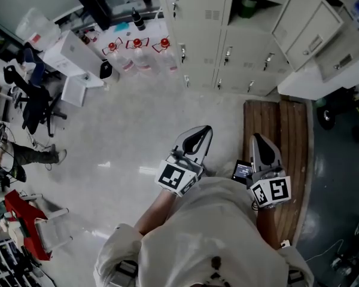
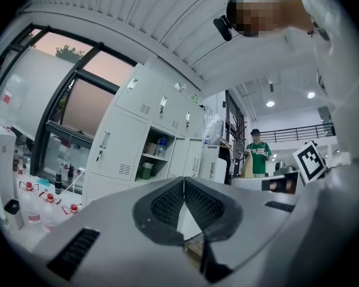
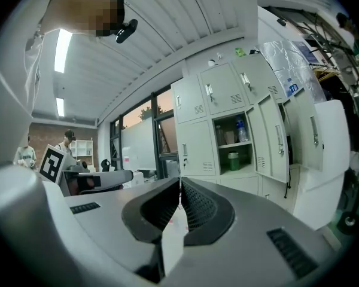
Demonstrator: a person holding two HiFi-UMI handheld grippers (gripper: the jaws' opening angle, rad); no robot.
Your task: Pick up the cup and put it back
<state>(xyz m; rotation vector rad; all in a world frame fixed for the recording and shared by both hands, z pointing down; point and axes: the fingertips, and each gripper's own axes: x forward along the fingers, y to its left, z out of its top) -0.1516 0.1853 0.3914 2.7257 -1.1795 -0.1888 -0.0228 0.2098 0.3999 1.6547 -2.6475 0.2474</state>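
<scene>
Cup (image 1: 247,8) up ahead, green, upright on the lower shelf of the one open compartment in the lockers (image 1: 197,23), a clear bottle (image 3: 242,131) on the shelf above it. Well apart from both tools, untouched. Left gripper (image 1: 198,137) out level above the pale floor (image 1: 125,136), pads pressed together tip to tip, nothing pinched between them. Same story for right gripper (image 1: 258,143): closed flat, empty, held above the near part of a slatted wooden bench (image 1: 290,130). Both aimed toward the lockers, side by side, not touching each other. Over to the left along the wall, a row of red-capped water jugs (image 1: 137,55) on the floor. Farther left, a black office chair (image 1: 33,103). Beyond the lockers in the left gripper view, a person in a green shirt (image 2: 258,157), standing.
</scene>
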